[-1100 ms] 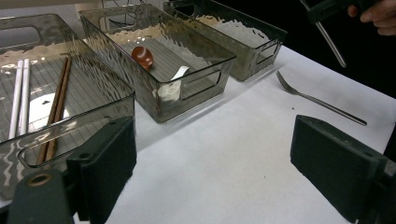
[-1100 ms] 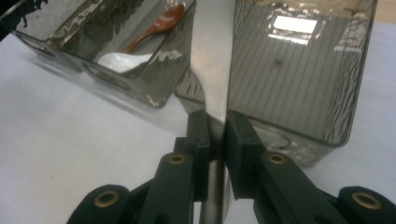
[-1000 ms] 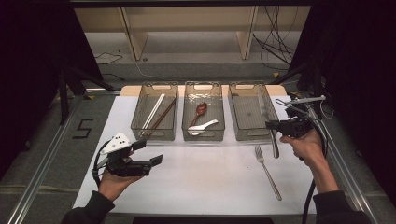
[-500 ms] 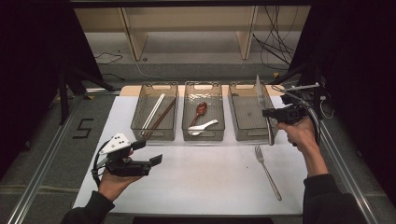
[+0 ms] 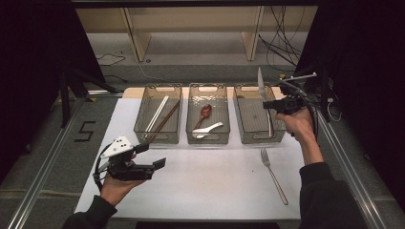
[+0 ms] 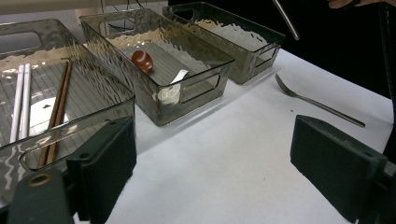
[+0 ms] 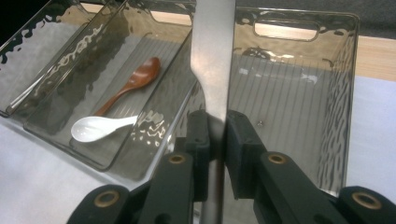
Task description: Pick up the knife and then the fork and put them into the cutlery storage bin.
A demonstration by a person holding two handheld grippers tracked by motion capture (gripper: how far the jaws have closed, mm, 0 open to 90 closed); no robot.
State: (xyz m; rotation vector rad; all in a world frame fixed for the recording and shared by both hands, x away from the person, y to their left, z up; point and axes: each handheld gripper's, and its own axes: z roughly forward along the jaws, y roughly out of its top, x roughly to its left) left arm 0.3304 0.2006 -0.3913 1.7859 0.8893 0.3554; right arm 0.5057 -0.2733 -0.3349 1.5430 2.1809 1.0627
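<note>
1. A table knife (image 5: 261,93) is pinched at its handle between the pads of the right gripper (image 5: 273,104) and is held upright, blade end up, over the right-hand bin (image 5: 277,136).
2. In the right gripper view the knife (image 7: 214,70) is seen rising from between the pressed-together jaws of the right gripper (image 7: 215,135), with the bare ribbed floor of that bin (image 7: 289,98) lying beyond it.
3. A fork (image 5: 273,174) is seen on the white sheet (image 5: 215,191), below that gripper and near the forearm.
4. The middle bin (image 5: 191,125), to its left, holds a brown spoon (image 5: 203,113) and a white spoon (image 5: 208,130).
5. The far-left bin (image 5: 141,125) holds chopsticks (image 5: 161,117).
6. The left gripper (image 5: 149,160) is held well apart from the knife, above the sheet, with its jaws spread wide and nothing between them.
</note>
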